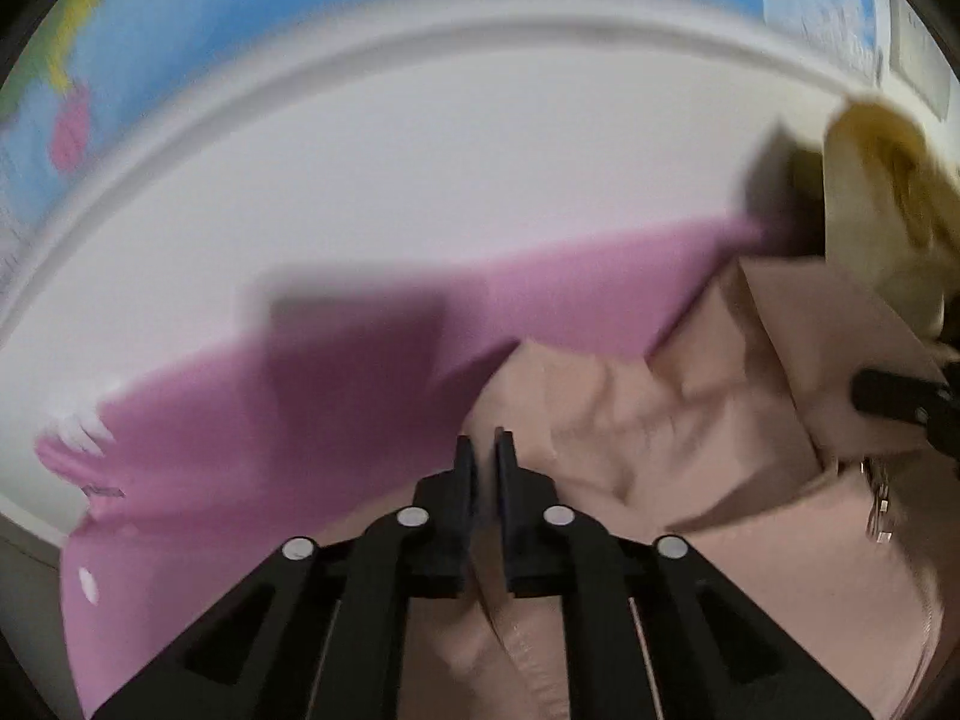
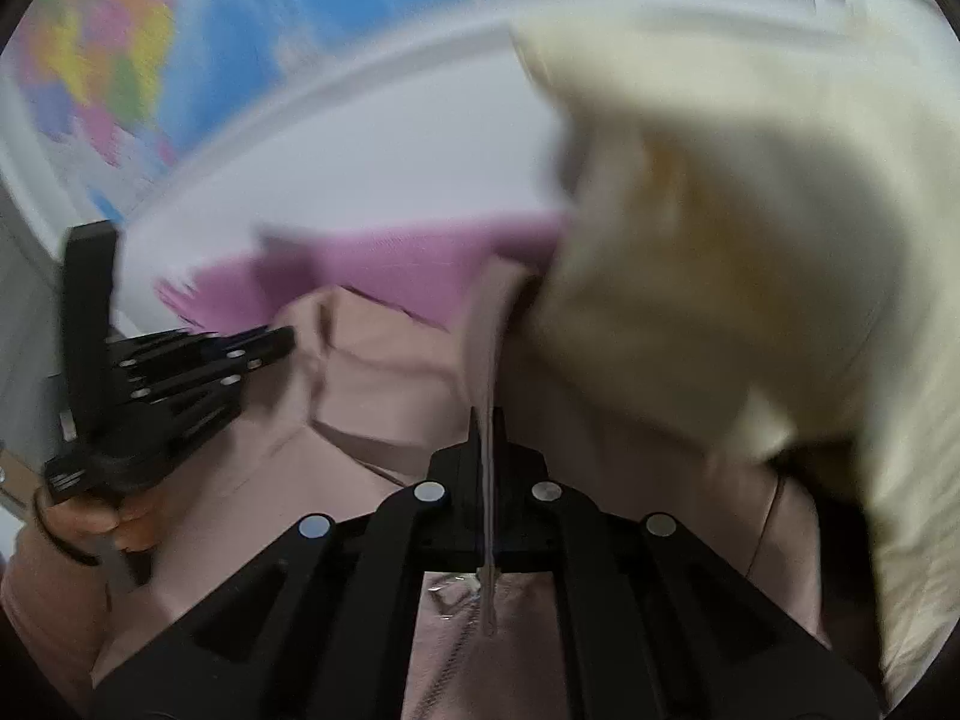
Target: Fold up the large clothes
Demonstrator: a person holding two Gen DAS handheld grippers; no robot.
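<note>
1. Pinching a raised edge of the beige garment (image 2: 384, 384), the right claw (image 2: 489, 420) held it off the bench (image 1: 420, 168), probably for folding.
2. Pressed together, the left claw (image 1: 485, 450) gripped a nearer fold, sharing the load over the pink cloth (image 1: 240, 420).

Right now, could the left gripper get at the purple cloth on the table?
Probably yes: the purple cloth lies uncovered just beside the left gripper, but that gripper is shut on the beige garment and must let go first.

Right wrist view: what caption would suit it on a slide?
Right gripper shut on a beige jacket's edge beside cream fleece lining.
</note>
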